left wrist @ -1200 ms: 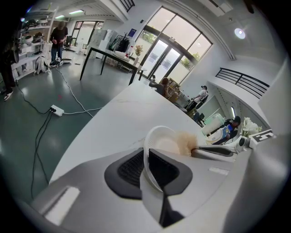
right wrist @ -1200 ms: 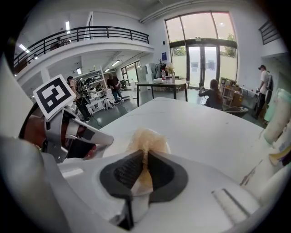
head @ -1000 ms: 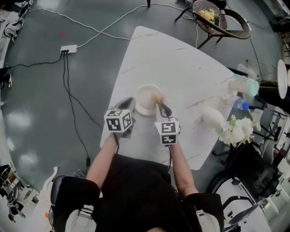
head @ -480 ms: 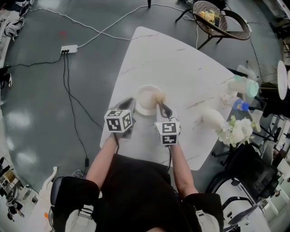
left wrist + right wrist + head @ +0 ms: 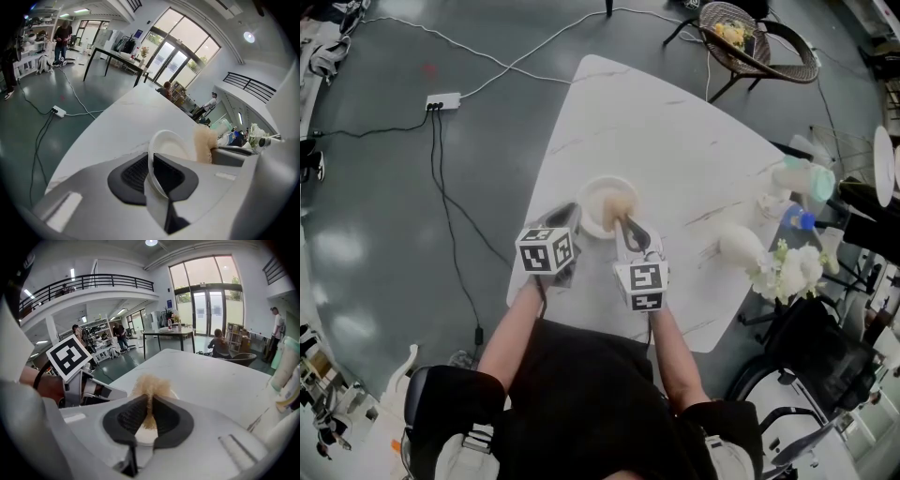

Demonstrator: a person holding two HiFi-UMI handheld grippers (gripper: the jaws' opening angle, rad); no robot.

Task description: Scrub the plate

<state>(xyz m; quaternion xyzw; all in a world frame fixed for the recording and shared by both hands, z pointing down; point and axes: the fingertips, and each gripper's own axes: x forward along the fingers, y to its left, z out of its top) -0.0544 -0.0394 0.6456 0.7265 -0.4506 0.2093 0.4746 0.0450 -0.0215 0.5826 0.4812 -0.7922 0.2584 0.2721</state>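
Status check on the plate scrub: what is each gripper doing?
Left gripper shut on the plate rim. Right gripper shut on tan scrubber, over the plate. Nothing blocking on the table.

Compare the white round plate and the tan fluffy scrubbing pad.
The white round plate is smooth and wide; the tan fluffy scrubbing pad is fibrous and covers only part of it. The left gripper pinches the plate's rim; the right gripper pinches the pad. Both are clamped between jaws.
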